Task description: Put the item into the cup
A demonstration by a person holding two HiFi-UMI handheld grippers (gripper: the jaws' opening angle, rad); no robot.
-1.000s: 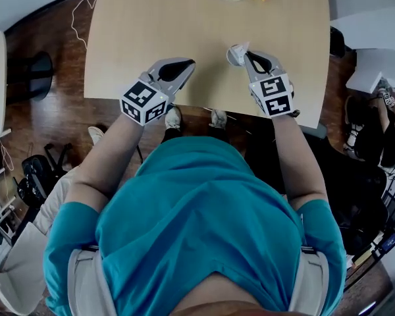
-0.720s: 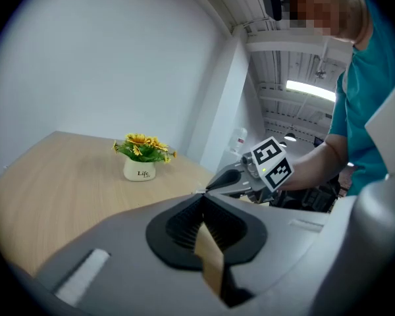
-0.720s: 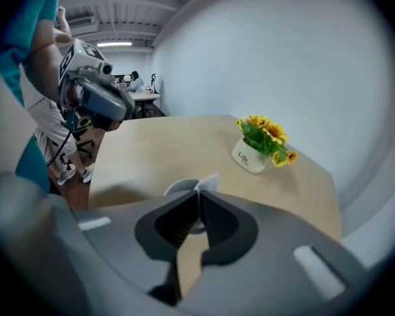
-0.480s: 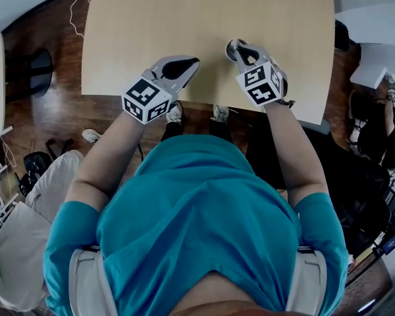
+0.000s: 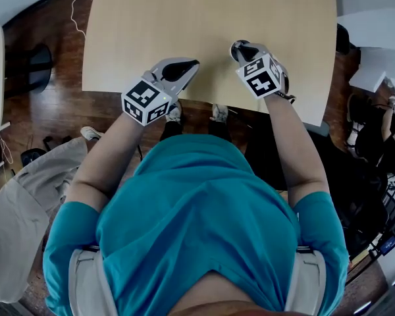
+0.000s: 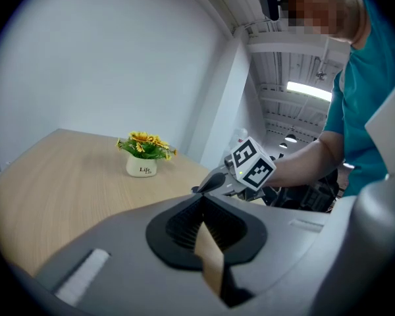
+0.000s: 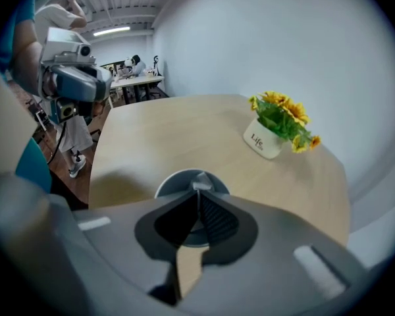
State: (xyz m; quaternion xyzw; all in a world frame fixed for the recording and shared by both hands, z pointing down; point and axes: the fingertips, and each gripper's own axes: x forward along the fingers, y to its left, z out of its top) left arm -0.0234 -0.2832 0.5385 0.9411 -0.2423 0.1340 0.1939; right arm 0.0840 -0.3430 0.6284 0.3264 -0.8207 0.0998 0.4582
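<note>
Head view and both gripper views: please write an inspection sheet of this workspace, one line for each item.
Surface: light wooden table.
Job's things: cup standing on the table; small pale item held above it, not yet inside.
Clutter: flower pot near the far edge.
Grippers: left gripper, fingers together, empty; right gripper, fingers shut on the item, over the cup.
Cables: white cable on the floor, left of the table.
Surroundings: wooden floor; seated person at right.

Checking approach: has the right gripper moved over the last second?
Yes. The right gripper, pinching a small pale item, moved forward from the table's near edge, over the cup.
</note>
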